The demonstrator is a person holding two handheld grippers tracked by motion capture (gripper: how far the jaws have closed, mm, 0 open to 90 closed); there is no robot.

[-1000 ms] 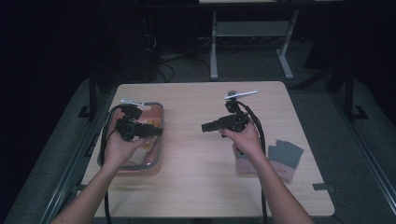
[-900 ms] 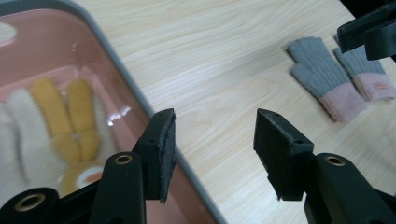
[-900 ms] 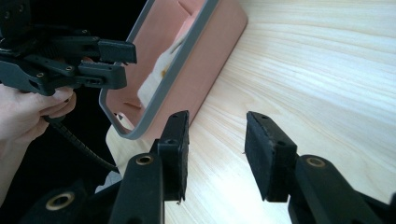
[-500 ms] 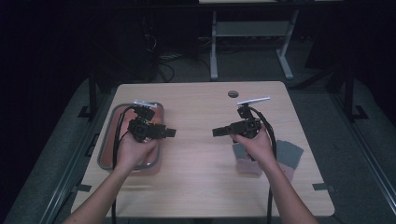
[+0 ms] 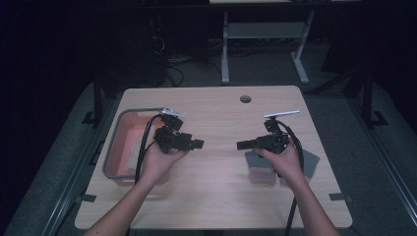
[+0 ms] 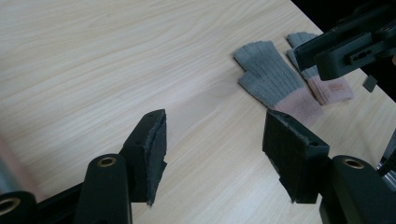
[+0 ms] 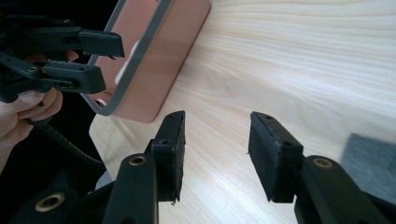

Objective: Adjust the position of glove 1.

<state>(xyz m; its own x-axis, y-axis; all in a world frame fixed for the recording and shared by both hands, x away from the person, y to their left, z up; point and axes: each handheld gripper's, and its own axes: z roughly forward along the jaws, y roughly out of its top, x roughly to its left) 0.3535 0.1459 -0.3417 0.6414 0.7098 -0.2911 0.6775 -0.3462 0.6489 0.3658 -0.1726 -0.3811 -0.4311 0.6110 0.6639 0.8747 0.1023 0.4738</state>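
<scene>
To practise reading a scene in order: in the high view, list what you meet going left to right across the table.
Pink tray → left gripper → right gripper → grey gloves.

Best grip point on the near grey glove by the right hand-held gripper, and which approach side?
Take the near glove at its pink cuff, coming straight down. It lies flat on the table, so only a top pinch bunches fabric. The right hand-held gripper, jaws open and empty, is probably closest.

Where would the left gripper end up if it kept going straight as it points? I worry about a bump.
Probably at the gloves, with the right gripper just above that line. The left gripper is open; bare table lies between.
</scene>
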